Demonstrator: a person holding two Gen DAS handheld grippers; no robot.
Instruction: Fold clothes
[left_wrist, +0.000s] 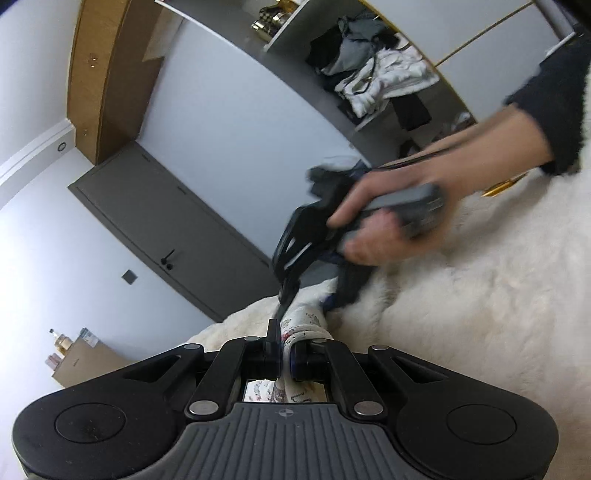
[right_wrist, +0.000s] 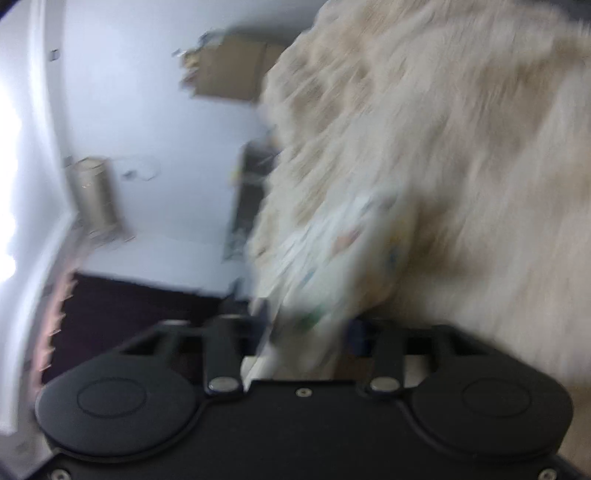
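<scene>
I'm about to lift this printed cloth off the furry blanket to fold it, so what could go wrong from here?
1. The left tongs pinch only a thin edge of the printed cloth; it may slip out.
2. The right tongs meet the cloth close by, so it could bunch rather than spread.
3. The furry blanket may drag the fabric.

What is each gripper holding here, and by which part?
Left gripper: shut on an edge fold of the white printed garment. Right gripper: shut on the same garment, exact spot blurred.

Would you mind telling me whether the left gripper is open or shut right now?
Shut: the left gripper has its jaws pinched on the printed white garment.
</scene>
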